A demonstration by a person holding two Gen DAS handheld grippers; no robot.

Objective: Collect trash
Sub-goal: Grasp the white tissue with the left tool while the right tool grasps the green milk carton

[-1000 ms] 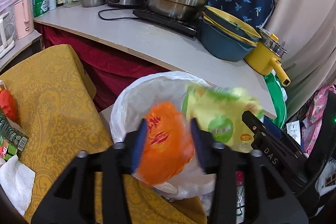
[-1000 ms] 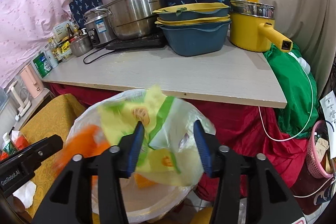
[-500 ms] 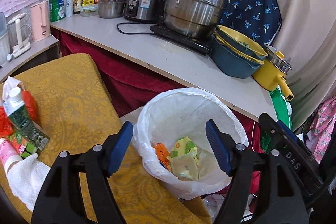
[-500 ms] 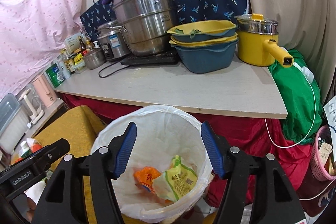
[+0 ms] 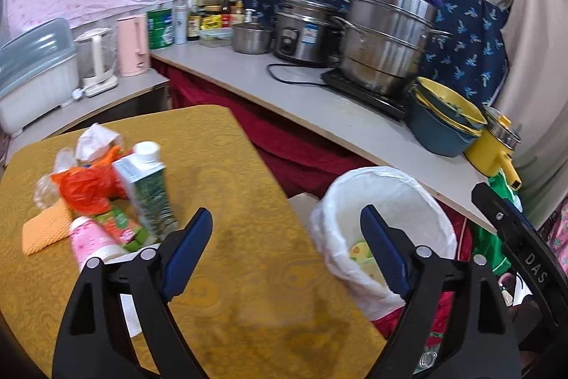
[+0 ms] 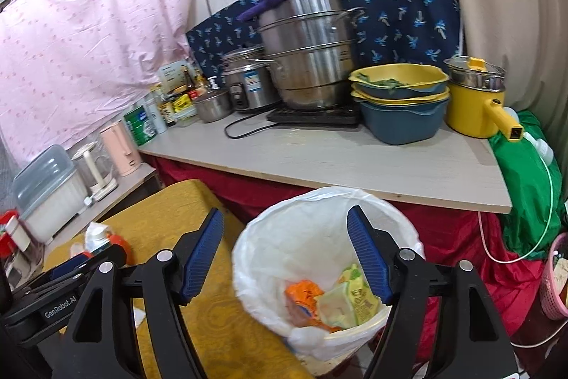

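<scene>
A white-lined trash bin (image 6: 305,222) stands on the floor beside the table; an orange wrapper (image 6: 303,297) and a yellow-green wrapper (image 6: 349,301) lie inside it. My right gripper (image 6: 285,254) hovers above the bin, jaws opening with nothing between them. My left gripper (image 5: 284,253) is over the yellow tablecloth (image 5: 248,272), jaws also opening and empty. Left of it lies a trash pile: a green carton (image 5: 147,190), an orange plastic bag (image 5: 85,187), a pink cup (image 5: 90,242), a crumpled tissue (image 5: 94,141) and a white napkin (image 5: 131,311). The bin (image 5: 383,190) sits right of the left gripper.
A grey counter (image 6: 337,158) behind the bin carries a steel steamer pot (image 6: 309,52), a rice cooker (image 6: 245,84), stacked blue and yellow basins (image 6: 401,98), a yellow pot (image 6: 475,98) and bottles. A pink kettle (image 5: 131,45) and dish box (image 5: 35,73) stand on a side shelf. A green bag (image 6: 529,180) hangs at the right.
Both grippers let go of their wrappers, which dropped into the bin. Both jaws widened and rose; the left view swung left toward the trash pile on the table.
</scene>
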